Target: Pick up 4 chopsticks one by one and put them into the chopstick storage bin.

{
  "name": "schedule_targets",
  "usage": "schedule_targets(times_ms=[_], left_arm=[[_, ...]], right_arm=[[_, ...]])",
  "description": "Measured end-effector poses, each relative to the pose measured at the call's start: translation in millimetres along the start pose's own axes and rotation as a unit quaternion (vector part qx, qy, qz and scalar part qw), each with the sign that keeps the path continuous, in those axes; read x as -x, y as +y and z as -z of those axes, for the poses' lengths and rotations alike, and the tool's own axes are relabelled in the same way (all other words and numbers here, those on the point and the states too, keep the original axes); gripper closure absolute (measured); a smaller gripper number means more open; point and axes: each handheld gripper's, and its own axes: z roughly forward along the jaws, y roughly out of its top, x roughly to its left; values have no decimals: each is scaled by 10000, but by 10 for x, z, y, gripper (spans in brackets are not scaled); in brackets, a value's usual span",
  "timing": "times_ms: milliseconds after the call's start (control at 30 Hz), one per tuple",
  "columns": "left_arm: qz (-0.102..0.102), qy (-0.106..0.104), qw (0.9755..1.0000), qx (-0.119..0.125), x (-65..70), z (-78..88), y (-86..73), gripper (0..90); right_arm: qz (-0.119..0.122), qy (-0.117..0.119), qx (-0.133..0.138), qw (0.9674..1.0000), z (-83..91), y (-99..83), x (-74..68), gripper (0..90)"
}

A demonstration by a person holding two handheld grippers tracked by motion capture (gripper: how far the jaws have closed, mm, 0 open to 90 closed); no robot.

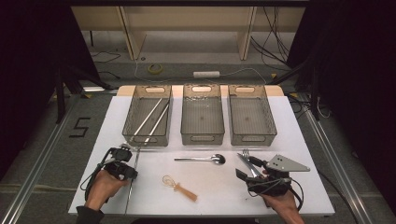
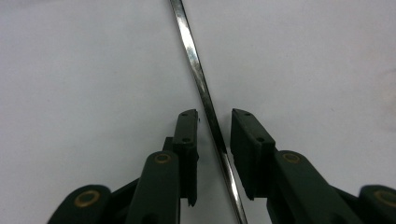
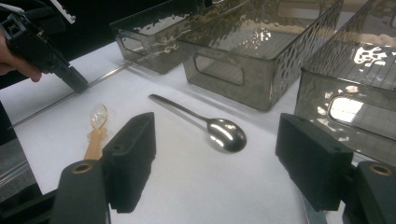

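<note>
Colours: mostly grey, black and steel on white.
White matte table top [image 1: 299, 140]; three smoke-grey translucent plastic bins [image 1: 202, 120] with a rippled, hammered texture on the walls. Thin polished silver metal rod [image 2: 201, 79], mirror-bright with dark reflections. Shiny steel spoon [image 3: 219, 130]. Small whisk with clear wire loop and tan wooden handle [image 1: 180, 187]. Left gripper [image 2: 212, 122] and right gripper [image 3: 215, 154]: matte black jaws, brass-coloured rivets.

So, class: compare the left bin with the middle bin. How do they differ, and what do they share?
The left bin holds metal rods leaning across it; the middle bin holds nothing visible. The left bin stands at the row's end, while the middle bin has a bin on each side. Both are clear grey rippled plastic with handle slots.
</note>
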Motion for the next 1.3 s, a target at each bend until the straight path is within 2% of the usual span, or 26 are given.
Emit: schedule_targets(times_ms=[233,567,633,1300], left_arm=[[113,135,9998,113,24,-8,-19,759],[147,201,9996,126,43,-10,-23,795],[163,265,9994,157,70,-13,-28,798],[279,159,9991,260,42,-13,-56,821]], right_arm=[[0,-8,-13,10000,-4,-1,-2,298],[8,-5,-24,10000,-11,0,-7,298],[7,-8,-25,10000,-12,0,-6,298],[25,-14,-14,10000,-18,6,-16,299]])
